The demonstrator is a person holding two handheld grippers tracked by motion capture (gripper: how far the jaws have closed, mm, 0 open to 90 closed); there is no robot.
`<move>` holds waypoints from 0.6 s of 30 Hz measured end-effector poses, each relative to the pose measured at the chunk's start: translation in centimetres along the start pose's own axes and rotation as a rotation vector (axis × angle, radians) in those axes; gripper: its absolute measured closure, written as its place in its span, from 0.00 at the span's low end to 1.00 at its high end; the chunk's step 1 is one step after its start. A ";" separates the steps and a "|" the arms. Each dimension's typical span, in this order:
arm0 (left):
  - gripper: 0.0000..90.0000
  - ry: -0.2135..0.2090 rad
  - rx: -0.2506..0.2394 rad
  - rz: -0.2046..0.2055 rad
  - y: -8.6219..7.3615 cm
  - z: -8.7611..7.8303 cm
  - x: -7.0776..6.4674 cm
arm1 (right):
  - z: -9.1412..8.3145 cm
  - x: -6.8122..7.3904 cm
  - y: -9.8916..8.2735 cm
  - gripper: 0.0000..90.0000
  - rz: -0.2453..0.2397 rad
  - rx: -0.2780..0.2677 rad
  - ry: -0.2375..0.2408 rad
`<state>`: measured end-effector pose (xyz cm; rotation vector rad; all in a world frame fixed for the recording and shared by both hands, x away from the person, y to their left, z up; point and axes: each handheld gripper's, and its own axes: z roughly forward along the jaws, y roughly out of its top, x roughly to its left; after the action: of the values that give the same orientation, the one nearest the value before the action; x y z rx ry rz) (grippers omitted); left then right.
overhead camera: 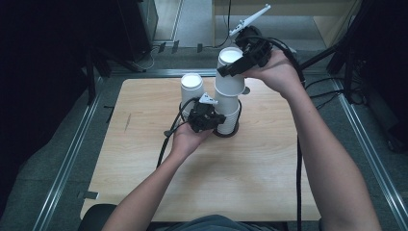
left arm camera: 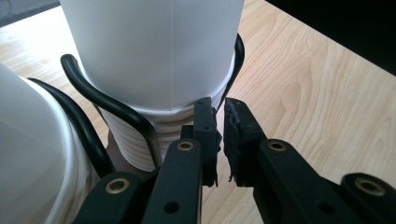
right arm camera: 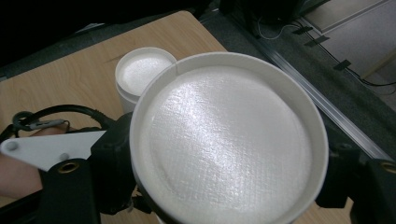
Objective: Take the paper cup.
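Now the right tongs grip the top cup, barely free of the stack; left tongs nearly closed, empty, beside the stack's base; plenty left.

White cups (black claws).

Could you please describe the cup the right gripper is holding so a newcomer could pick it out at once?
On the wooden table, a black wire holder carries a stack of upside-down white paper cups. The topmost cup, clamped by the right gripper, stands highest.
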<state>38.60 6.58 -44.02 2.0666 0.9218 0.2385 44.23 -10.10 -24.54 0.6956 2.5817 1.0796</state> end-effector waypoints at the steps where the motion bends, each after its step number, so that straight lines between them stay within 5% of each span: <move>1: 0.92 0.000 0.000 0.000 0.0 0.0 0.0 | 0.0 0.0 0.0 0.27 0.000 0.000 0.000; 9: 0.89 -0.012 0.008 -0.010 0.1 -0.2 0.2 | -4.3 1.0 -0.5 0.27 -0.031 -0.016 0.019; 14: 0.86 -0.032 0.022 -0.011 0.0 -0.1 0.2 | -5.1 1.4 -2.3 0.27 -0.067 -0.011 0.008; 18: 0.84 -0.054 0.027 -0.010 0.0 -0.2 0.2 | -5.5 1.4 -3.6 0.27 -0.049 -0.007 0.025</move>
<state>38.68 6.86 -43.92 2.0823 0.9067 0.1656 39.59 -14.83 -23.43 0.6172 2.6006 1.0890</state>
